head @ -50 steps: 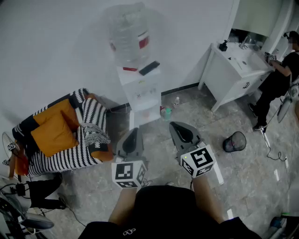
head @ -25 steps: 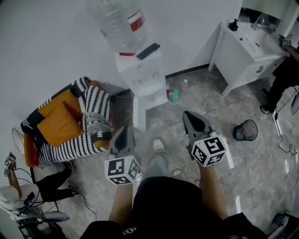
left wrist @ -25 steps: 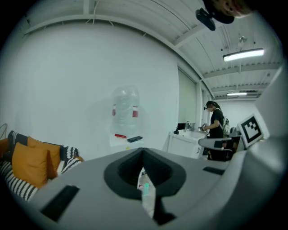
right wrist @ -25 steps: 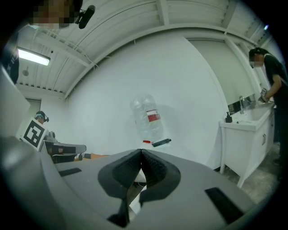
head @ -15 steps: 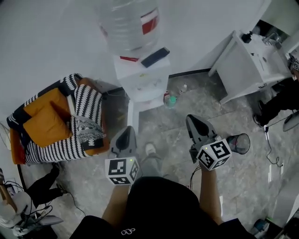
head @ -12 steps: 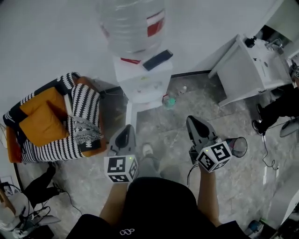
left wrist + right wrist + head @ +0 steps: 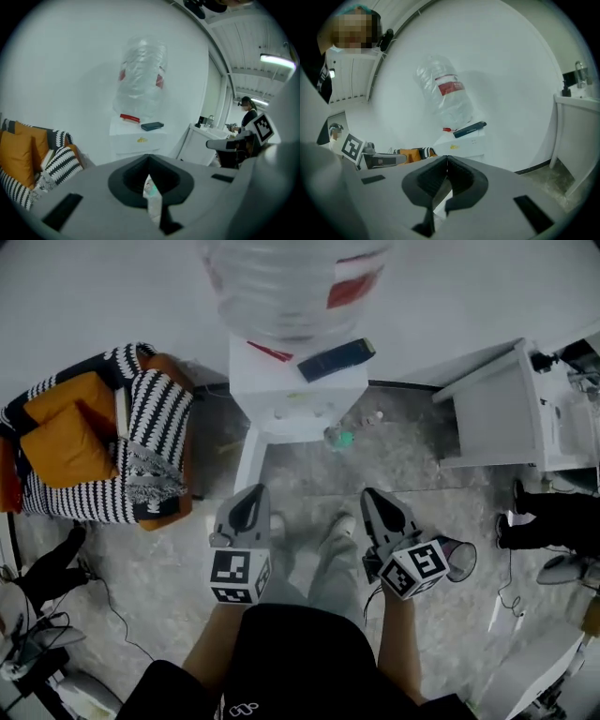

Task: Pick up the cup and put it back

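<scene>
Your left gripper and right gripper have jaws pressed together, gripping nothing; the water dispenser stands ahead.

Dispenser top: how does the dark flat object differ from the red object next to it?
The dark flat object is nearly black; the red object is bright red. The dark flat object is wider and longer than the thin red object. Both lie flat on the white dispenser top.
</scene>
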The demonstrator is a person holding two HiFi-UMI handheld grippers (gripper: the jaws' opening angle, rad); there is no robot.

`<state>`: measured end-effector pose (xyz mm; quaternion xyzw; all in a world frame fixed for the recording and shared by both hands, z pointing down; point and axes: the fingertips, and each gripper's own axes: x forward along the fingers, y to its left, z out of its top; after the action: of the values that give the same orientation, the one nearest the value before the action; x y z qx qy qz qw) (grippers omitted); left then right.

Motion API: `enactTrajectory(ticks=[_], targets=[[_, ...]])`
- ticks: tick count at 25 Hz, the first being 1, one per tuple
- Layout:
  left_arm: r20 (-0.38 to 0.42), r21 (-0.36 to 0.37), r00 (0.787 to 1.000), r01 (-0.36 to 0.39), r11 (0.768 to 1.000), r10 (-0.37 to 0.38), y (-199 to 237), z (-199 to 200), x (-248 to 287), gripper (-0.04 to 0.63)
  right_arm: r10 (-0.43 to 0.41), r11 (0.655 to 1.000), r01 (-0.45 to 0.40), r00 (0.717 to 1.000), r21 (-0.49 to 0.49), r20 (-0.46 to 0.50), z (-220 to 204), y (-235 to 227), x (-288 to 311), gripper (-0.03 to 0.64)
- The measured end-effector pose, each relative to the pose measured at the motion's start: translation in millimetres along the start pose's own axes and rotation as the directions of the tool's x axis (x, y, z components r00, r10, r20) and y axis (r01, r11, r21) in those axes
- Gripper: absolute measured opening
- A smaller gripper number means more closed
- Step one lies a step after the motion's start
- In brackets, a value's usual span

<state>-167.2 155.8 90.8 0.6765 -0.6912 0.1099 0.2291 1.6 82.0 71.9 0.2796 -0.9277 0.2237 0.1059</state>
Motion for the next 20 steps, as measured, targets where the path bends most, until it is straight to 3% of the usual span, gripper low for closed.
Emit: enactTrajectory(ticks=[4, 8, 15, 20], targets=[[-0.062, -0.021, 0.997, -0.057, 0.998, 0.056, -3.0, -22.6, 16.1, 0.012, 0.041, 0.999, -0.040, 0.999, 0.037, -0.028, -11.6, -28.8, 16.0, 0.011], [-0.130, 0.008, 0.991, -0.039, 0.999, 0.040, -4.6, -56.8, 51.5, 0.012, 0.046, 0.998, -0.046, 0.999, 0.048, -0.001, -43.6, -56.1, 37.8, 0.011], [-0.193, -0.005, 0.981, -0.018, 1.000, 0.016, -12.9, -164.0, 155.5, 0.012, 0.074, 0.995, -0.075, 0.997, -0.065, -0.016, -158.6, -113.4, 95.4, 0.011], [-0.189, -0.047, 0.982, -0.013, 0.999, 0.004, -14.5, -241.4, 224.8, 0.012, 0.027, 1.000, -0.028, 0.997, -0.008, -0.071, -257.9, -158.3, 118.0, 0.011]])
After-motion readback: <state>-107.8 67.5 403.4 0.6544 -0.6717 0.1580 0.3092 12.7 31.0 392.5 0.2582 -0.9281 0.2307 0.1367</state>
